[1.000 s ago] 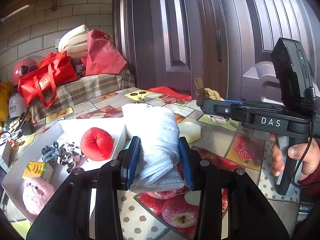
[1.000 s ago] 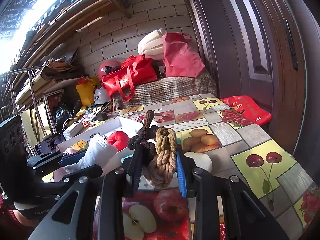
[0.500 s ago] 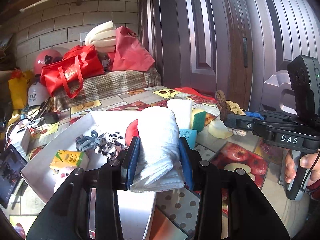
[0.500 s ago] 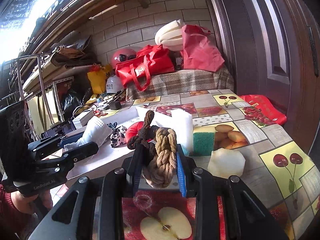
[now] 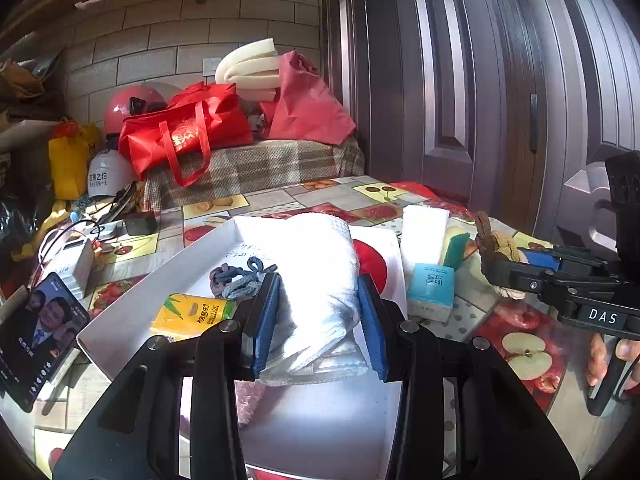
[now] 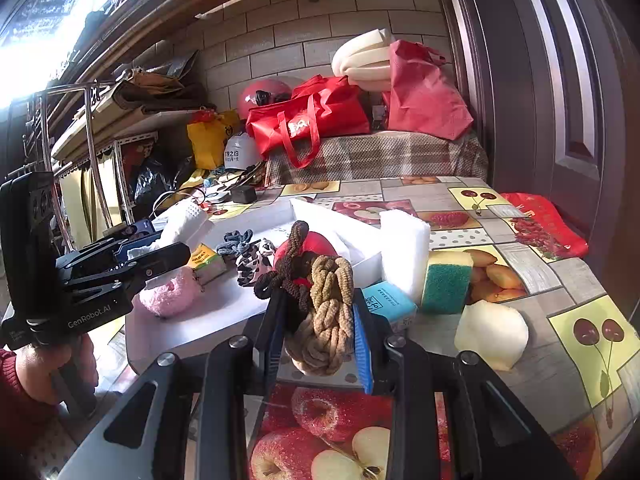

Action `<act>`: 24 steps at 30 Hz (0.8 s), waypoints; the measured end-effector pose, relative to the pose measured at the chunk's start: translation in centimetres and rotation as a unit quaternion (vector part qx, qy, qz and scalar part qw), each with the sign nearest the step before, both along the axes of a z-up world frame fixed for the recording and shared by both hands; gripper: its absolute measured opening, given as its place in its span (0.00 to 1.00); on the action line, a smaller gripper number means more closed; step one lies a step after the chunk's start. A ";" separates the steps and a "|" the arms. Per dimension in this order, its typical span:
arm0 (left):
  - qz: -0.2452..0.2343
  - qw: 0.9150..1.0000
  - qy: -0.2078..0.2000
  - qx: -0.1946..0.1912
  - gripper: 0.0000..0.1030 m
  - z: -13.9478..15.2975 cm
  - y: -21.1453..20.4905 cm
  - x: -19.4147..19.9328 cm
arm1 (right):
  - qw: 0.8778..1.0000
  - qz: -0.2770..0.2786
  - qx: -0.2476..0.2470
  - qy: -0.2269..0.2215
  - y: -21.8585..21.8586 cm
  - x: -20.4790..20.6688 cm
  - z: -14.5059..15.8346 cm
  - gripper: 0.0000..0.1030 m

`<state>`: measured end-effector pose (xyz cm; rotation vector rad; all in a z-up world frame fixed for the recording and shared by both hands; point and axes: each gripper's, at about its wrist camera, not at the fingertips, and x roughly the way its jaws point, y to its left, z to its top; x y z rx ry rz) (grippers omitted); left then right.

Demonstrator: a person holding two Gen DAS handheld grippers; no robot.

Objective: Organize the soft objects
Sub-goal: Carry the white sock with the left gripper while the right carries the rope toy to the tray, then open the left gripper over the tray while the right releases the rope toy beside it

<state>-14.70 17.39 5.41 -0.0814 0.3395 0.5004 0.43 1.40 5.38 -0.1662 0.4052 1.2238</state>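
Note:
My left gripper (image 5: 318,320) is shut on a rolled white towel (image 5: 316,280) and holds it above the white tray (image 5: 132,308). The same gripper (image 6: 160,250) and towel (image 6: 184,224) show at the left of the right wrist view. My right gripper (image 6: 318,328) is shut on a brown and tan knotted rope (image 6: 324,304), above the table at the tray's (image 6: 208,320) near right corner. In the tray lie a red ball (image 6: 316,242), grey hair ties (image 5: 240,280), a spotted scrunchie (image 6: 254,260), a yellow tissue pack (image 5: 192,316) and a pink plush (image 6: 170,298).
Right of the tray stand a white foam block (image 6: 404,252), a yellow-green sponge (image 6: 446,282), a blue tissue pack (image 6: 386,304) and a cream foam lump (image 6: 492,334). A phone (image 5: 36,340) and a white charger (image 5: 70,262) lie to the left. Red bags (image 5: 188,136) sit behind.
My left gripper has carried the towel leftwards from above the table to above the tray. My right gripper with the rope has moved left, closer to the tray.

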 end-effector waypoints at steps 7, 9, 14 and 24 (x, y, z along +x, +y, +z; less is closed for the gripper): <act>0.006 1.000 0.001 0.003 0.38 0.0 0.4 -0.3 | 1.000 0.010 -0.008 -0.009 1.0 -0.9 0.0 0.29; 0.010 1.000 0.000 0.004 0.38 0.0 0.7 -0.4 | 1.000 0.013 -0.011 -0.009 1.3 -0.9 -0.1 0.29; 0.026 1.000 -0.003 0.004 0.38 0.0 1.7 -0.9 | 0.999 0.023 -0.021 -0.007 2.5 -1.2 -0.2 0.29; 0.053 0.999 -0.003 -0.009 0.38 -0.2 3.9 -1.2 | 0.998 0.049 -0.033 -0.012 5.2 -2.6 -0.4 0.29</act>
